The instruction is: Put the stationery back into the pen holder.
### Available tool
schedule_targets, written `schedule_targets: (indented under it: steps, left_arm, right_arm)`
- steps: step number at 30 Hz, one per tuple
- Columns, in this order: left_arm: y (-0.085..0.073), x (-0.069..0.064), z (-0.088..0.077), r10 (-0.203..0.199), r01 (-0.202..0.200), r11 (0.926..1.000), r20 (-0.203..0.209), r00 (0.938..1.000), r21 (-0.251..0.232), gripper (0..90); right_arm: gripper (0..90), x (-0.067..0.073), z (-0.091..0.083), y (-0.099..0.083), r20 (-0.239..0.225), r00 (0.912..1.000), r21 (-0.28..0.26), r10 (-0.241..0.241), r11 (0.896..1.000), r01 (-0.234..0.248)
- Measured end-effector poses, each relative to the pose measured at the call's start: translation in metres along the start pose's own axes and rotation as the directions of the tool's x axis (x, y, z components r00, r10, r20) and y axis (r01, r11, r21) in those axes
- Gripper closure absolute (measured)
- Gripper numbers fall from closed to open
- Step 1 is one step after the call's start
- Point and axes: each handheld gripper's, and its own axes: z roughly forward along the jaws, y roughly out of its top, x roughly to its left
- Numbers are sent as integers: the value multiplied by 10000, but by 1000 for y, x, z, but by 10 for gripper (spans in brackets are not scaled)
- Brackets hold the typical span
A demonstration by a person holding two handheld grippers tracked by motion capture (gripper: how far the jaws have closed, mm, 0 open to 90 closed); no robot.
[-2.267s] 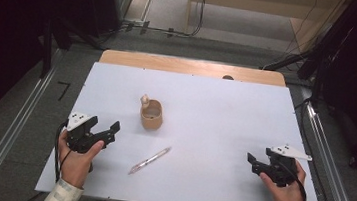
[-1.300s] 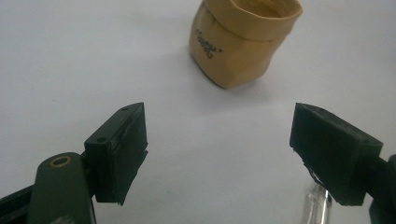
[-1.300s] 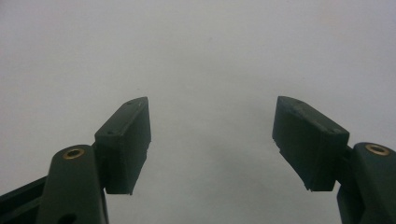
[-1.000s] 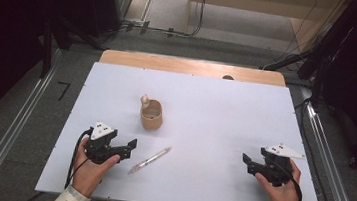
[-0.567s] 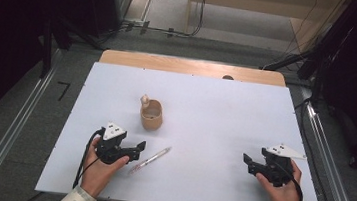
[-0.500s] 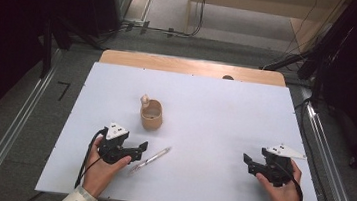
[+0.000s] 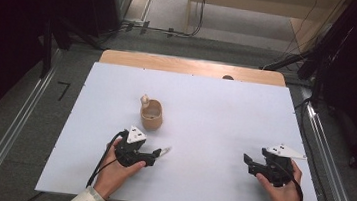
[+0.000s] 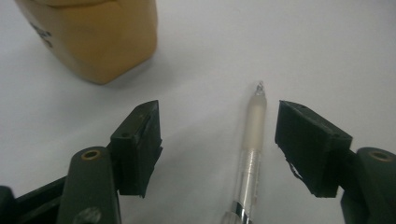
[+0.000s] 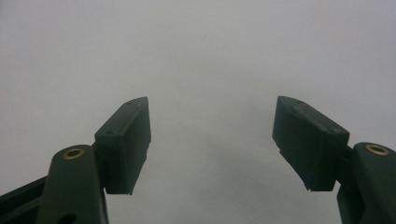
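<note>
A clear pen [image 8: 252, 144] lies on the white table [image 7: 215, 114], its tip pointing away from me in the left gripper view. My left gripper [image 8: 217, 140] straddles it, open; its jaws have just been closing, and the pads stand apart from the pen on both sides. In the high view the left gripper [image 7: 153, 157] sits over the pen [image 7: 163, 151], just in front of a small tan cup [image 7: 151, 115]. The same tan cup [image 8: 93, 37] shows at the upper left of the left gripper view. My right gripper [image 7: 249, 164] rests at the right front of the table, open with nothing between its jaws [image 9: 212, 140].
A wooden strip [image 7: 192, 67] runs along the table's far edge. Metal rails [image 7: 12, 133] flank the table on both sides. Cables lie on the floor beyond the table.
My left gripper has slid right across the table until its jaws came around the pen. The right gripper has stayed where it was.
</note>
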Motion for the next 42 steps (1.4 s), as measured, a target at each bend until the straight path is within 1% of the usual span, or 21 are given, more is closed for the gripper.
schedule_targets:
  steps: [4,6,7,9,11,13,14,15,19,21,22,26,27,29,32,36,37,39,42]
  left_arm:
    - [0,-2,3,104,-106,9998,115,9999,188,363]
    - [0,-3,3,197,-200,9996,103,9998,218,402]
    - [0,-3,3,264,-266,9995,101,9996,198,437]
    - [1,-4,3,380,-383,9989,101,9992,276,444]
    - [1,-5,4,519,-525,9979,168,9985,381,473]
    - [0,-6,4,562,-573,9974,248,9981,435,503]
    - [0,-6,5,587,-598,9972,276,9979,441,538]
    - [0,-6,5,634,-648,9967,306,9975,480,538]
    - [1,-8,7,692,-714,9958,389,9968,576,587]
    - [1,-8,7,815,-839,9943,385,9959,665,622]
    - [1,-8,7,910,-940,9925,410,9950,777,622]
    - [1,-8,8,854,-904,9912,553,9948,965,690]
    - [1,-8,8,924,-978,9895,546,9942,1065,690]
    - [1,-9,9,1003,-1052,9887,508,9937,1070,702]
    - [1,-10,9,1006,-1066,9879,574,9933,1130,729]
    - [4,-13,10,1296,-1347,9814,455,9905,1370,736]
    - [6,-14,10,1453,-1500,9773,416,9885,1494,737]
    - [8,-15,11,1632,-1666,9717,340,9860,1676,739]
    - [10,-16,12,1716,-1744,9679,309,9847,1810,740]
  right_arm:
    - [269,0,0,0,4,10000,1,-4,10000,4]
    - [269,0,0,0,0,10000,6,-3,10000,3]
    - [270,0,0,0,0,10000,2,-17,10000,17]
    - [270,0,0,0,0,10000,6,-15,10000,15]
    - [269,0,0,0,9,10000,1,-10,10000,10]
    - [269,0,0,0,10,10000,-2,1,10000,-1]
    - [269,0,0,0,9,10000,-7,3,10000,-3]
    - [269,0,0,0,9,10000,-7,3,10000,-3]
    - [269,0,0,0,14,10000,3,-4,10000,4]
    - [269,0,-1,0,18,10000,-3,-9,10000,9]
    - [269,0,-1,0,18,10000,-3,-9,10000,9]
    - [269,0,-1,0,29,10000,13,38,10000,-38]
    - [269,0,-1,0,29,10000,13,38,10000,-38]
    - [269,0,-1,0,31,10000,1,3,10000,-3]
    - [270,0,0,0,44,10000,5,2,10000,-2]
    - [270,0,0,0,24,10000,6,-6,10000,6]
    - [270,0,0,0,26,10000,3,3,10000,-3]
    - [269,0,0,0,23,10000,4,-3,10000,3]
    - [269,0,0,0,24,10000,2,-4,10000,4]
